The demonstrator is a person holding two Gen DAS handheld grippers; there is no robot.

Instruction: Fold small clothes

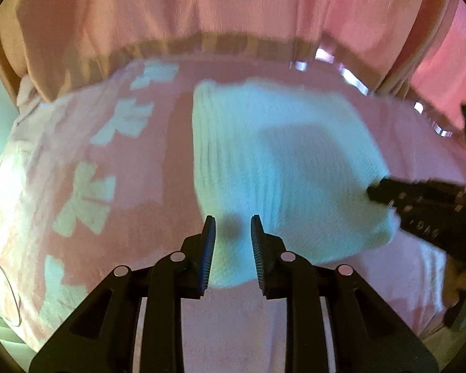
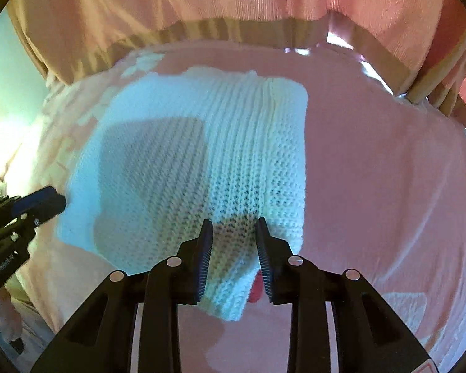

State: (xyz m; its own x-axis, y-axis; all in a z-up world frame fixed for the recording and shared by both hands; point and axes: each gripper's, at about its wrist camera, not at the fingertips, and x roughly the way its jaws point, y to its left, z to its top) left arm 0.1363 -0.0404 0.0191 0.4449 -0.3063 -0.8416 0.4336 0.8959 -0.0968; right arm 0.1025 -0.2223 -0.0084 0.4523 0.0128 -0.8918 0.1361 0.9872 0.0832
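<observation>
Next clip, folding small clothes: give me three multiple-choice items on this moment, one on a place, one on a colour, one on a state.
1. The knitted garment lies on:
A. a pink cloth
B. bare wood
C. a metal tray

2. The knit's colour:
A. black
B. white
C. red

3. The garment between the right gripper jaws is:
A. absent
B. hanging clear of the surface
C. between the jaws at its near edge

Key: 1 A, the pink cloth spreads around it; 2 B, pale white yarn; 3 C, its edge runs between the fingers.
</observation>
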